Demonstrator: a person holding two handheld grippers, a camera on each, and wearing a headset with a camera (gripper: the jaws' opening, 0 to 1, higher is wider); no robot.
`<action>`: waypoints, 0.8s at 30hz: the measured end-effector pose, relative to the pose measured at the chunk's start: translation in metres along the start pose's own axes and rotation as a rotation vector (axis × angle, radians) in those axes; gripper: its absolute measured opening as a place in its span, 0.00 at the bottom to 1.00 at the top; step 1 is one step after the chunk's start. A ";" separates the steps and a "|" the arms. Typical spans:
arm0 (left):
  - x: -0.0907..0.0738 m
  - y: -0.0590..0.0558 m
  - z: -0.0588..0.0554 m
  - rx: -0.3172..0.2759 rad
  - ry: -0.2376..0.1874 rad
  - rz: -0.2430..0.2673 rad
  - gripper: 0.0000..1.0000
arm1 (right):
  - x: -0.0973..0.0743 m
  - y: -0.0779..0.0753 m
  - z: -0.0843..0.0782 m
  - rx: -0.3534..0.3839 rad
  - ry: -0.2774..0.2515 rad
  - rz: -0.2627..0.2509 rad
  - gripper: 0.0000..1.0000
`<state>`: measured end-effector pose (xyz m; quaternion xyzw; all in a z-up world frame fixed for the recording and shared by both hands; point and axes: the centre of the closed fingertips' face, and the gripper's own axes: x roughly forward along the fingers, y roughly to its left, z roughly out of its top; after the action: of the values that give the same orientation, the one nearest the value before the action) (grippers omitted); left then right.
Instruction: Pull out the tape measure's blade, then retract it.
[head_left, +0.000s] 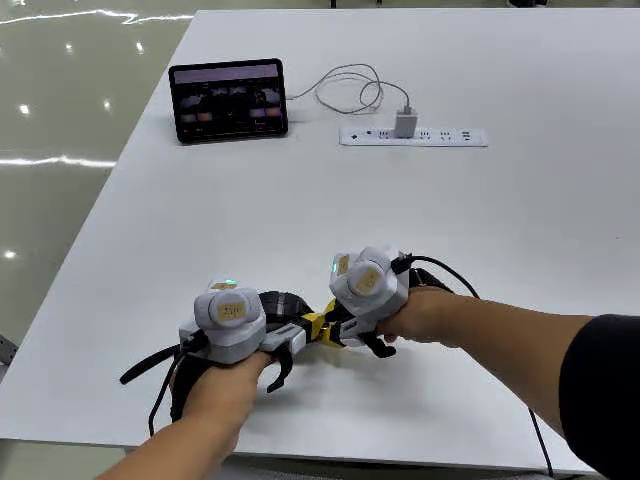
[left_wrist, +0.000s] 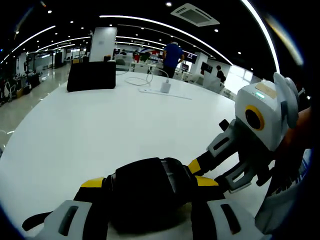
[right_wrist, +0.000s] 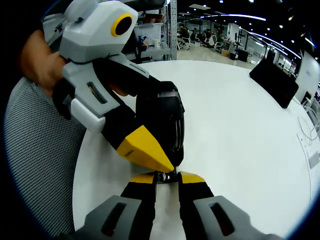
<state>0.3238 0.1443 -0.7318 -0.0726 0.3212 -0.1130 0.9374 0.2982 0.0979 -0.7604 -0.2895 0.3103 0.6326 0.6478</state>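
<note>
- Black rectangular tablet (head_left: 228, 100), screen lit, propped at far left of white surface (head_left: 520, 220).
- Left claw (left_wrist: 147, 181), yellow-tipped, clenched around black round-bodied tape measure (left_wrist: 150, 195), close to near edge of surface.
- Right claw (right_wrist: 167, 178), yellow-tipped, pinched tight on small metal blade tip (right_wrist: 167, 174), just beside tape measure case.
- White power strip (head_left: 413, 136), white charger plug (head_left: 405, 124) seated in it, far side of surface.

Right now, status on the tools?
Left tool shut on tape measure. Right tool shut on blade tip, blade not yet out. Tablet, power strip far off.
</note>
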 end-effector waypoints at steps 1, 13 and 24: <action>0.000 0.000 0.000 0.000 0.000 0.000 0.63 | -0.001 0.000 -0.001 -0.001 -0.003 -0.004 0.12; -0.001 -0.001 -0.001 -0.001 0.002 -0.005 0.63 | 0.003 -0.001 0.003 0.035 -0.022 0.014 0.09; -0.001 -0.001 -0.001 0.002 0.000 -0.008 0.64 | 0.002 0.000 0.003 0.033 -0.028 0.006 0.11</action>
<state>0.3225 0.1436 -0.7316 -0.0731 0.3209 -0.1170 0.9370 0.2981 0.1017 -0.7606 -0.2692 0.3125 0.6335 0.6546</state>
